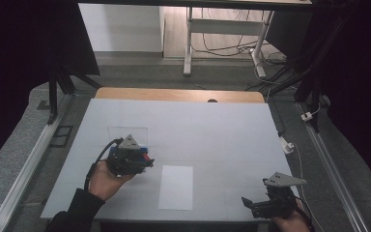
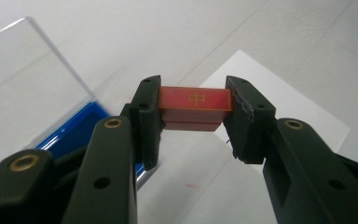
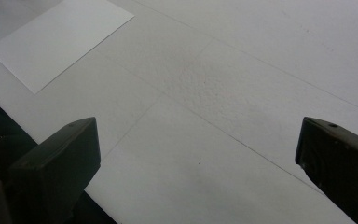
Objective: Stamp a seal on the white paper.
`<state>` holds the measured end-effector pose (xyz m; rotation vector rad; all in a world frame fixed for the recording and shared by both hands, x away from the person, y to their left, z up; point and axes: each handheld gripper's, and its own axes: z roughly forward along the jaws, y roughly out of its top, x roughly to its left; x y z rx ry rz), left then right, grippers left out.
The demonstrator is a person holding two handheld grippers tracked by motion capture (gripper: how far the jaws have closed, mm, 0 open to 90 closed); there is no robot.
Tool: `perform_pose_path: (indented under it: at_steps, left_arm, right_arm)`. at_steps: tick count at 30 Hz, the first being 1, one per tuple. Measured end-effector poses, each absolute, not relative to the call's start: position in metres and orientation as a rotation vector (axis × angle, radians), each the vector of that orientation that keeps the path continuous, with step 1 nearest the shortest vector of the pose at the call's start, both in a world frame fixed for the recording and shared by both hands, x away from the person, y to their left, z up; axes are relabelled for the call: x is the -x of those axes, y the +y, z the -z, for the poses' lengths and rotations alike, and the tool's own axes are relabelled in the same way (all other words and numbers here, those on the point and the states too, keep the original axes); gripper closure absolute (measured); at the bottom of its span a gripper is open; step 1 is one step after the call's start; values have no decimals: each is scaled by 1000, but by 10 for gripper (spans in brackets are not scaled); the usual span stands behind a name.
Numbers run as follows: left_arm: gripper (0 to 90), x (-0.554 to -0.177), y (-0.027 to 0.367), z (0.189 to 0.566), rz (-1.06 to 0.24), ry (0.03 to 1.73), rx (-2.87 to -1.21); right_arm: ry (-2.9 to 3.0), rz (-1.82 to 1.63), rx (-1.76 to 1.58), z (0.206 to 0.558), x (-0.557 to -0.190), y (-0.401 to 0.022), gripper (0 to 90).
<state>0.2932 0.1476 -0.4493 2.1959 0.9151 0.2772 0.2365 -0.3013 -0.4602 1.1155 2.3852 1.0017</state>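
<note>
On white table [image 1: 222, 130], paper sheet [image 1: 176, 187].

Readable marks, one item:

1. Gold sign on the top face of the small red rectangular block [image 2: 195, 100], centre of the left gripper view. It is a thin-lined figure like a Chinese character, an upright stroke crossed by a box shape and a shorter bar, set inside a fine gold border that runs round the face. The block's lower red layer carries no mark.

No other text, label, brand or number can be read in the high view or the right gripper view.
</note>
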Motion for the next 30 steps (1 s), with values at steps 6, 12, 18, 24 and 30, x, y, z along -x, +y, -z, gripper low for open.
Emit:
perform_pose_path:
  at_steps: [6,12,18,24,30]
  left_arm:
    - [581,-292,132,450,-235,868,-2216]
    - [581,-292,117,452,-188,830,-2238]
    - [581,-291,101,455,-178,788,-2276]
    - [582,-290,87,462,-173,758,-2298]
    - [582,-289,76,470,-172,729,-2318]
  right_arm:
    - [2386,-1001,-1116,460,-236,-301,0]
    - [2387,-1000,-1117,460,-237,-301,0]
    - [2388,-1000,-1117,460,-237,-301,0]
    - [2388,-1002,-1117,460,-237,-301,0]
    - [2388,-1003,-1115,460,-237,-302,0]
